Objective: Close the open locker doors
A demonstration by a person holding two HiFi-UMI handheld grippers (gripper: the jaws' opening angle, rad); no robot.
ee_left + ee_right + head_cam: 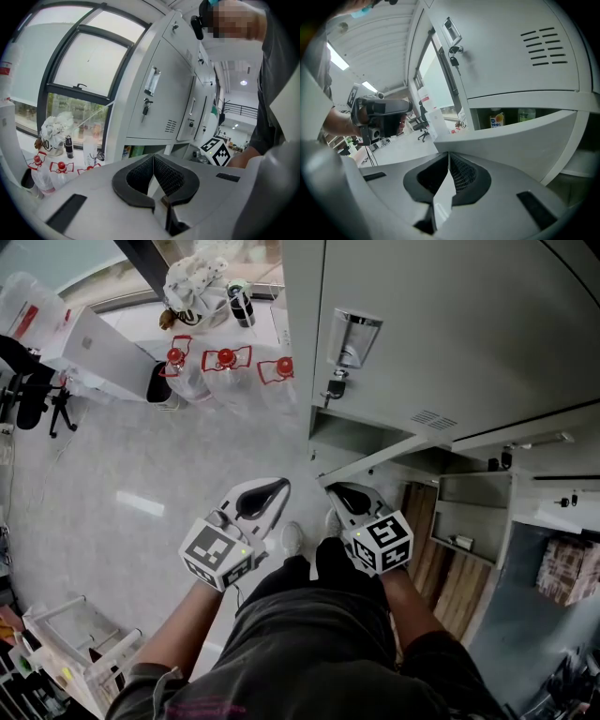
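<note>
Grey locker door [525, 136] (swung open) stands just ahead of the right gripper [448, 155]; it and the left gripper [153, 158] are closed, empty.

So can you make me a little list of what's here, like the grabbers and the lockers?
left gripper: shut, empty, held low
right gripper: shut, empty, pointing at the lower door
upper locker door: closed, key in its lock
lower locker door: open, bottles behind it
water jugs: red caps, standing on the floor
</note>
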